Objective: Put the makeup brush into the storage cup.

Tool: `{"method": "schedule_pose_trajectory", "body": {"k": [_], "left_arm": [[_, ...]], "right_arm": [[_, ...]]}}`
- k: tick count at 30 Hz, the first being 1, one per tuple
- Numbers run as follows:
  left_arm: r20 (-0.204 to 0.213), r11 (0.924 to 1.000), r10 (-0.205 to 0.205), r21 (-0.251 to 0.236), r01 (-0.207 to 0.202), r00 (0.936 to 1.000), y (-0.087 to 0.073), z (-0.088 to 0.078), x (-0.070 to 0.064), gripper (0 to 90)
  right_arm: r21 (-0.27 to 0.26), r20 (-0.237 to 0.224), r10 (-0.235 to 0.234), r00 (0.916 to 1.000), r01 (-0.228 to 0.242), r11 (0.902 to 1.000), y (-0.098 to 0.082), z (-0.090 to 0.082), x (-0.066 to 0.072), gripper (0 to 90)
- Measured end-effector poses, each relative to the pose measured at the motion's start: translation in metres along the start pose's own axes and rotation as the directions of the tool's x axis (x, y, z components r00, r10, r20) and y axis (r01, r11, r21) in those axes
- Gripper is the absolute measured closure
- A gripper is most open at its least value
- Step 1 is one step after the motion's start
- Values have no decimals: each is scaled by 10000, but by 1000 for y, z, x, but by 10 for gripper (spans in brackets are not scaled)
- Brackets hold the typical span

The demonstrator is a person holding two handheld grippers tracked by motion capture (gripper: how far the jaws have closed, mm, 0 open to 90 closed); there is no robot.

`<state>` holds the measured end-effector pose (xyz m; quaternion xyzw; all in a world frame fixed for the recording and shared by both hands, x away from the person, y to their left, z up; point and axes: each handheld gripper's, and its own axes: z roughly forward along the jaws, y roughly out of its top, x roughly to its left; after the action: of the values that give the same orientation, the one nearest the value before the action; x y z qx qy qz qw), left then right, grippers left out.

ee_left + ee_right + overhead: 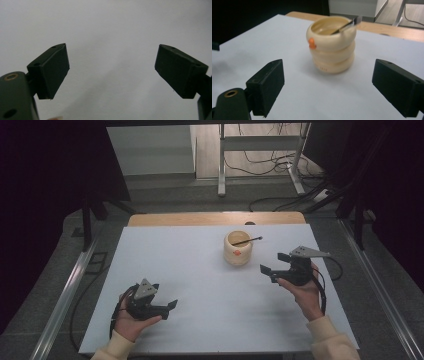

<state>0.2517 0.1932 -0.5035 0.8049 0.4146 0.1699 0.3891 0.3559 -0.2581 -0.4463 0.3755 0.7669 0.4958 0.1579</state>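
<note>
Currently your right gripper (274, 262) is the nearer tool to the cream ribbed cup (237, 248); its jaws stand wide apart and hold nothing. The cup sits upright on the white table (190, 270), right of centre toward the far edge, just left of and slightly beyond that gripper. In the right gripper view the cup (331, 45) stands ahead and roughly centred between the released jaws, apart from both. A thin dark stick (248, 240) rests in the cup, its long axis slanting up and out over the rim to the right; in the right gripper view its tip (353, 22) leans over the far right lip. A small orange knob (312, 43) marks the cup's left side. Your left gripper (169, 307) lies near the front left, well apart from the cup, jaws likewise released over bare table. My judgement: approach belongs to the right hand.
</note>
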Motion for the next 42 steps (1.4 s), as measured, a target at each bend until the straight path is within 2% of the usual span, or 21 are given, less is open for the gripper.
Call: {"method": "schedule_pose_trajectory", "body": {"k": [4, 9, 12, 19, 28, 42], "left_arm": [[5, 10000, 34, 25, -34, 10000, 0, 1, -1, 127], [10, 10000, 79, 25, -79, 10000, 0, 1, -1, 127], [1, 10000, 61, -1, -61, 10000, 0, 0, -1, 126], [-28, 10000, -8, -6, 8, 10000, -1, 1, 2, 126], [-90, 10000, -5, -1, 5, 10000, -2, 1, 4, 122], [-183, 10000, -42, -24, 42, 9998, -3, 1, 7, 117]], "right_arm": [[477, 162, -323, 9993, 315, 9984, -14, -6, 2, 111], [997, 218, -407, 9989, 384, 9943, -32, -11, -1, 111], [1248, 447, -504, 9977, 445, 9912, -42, -15, -3, 111], [1477, 694, -298, 9971, 193, 9888, -62, -22, -8, 118], [1778, 678, -680, 9954, 550, 9825, -66, -14, -3, 118], [1781, 679, -791, 9946, 660, 9818, -66, -14, -2, 115]]}}
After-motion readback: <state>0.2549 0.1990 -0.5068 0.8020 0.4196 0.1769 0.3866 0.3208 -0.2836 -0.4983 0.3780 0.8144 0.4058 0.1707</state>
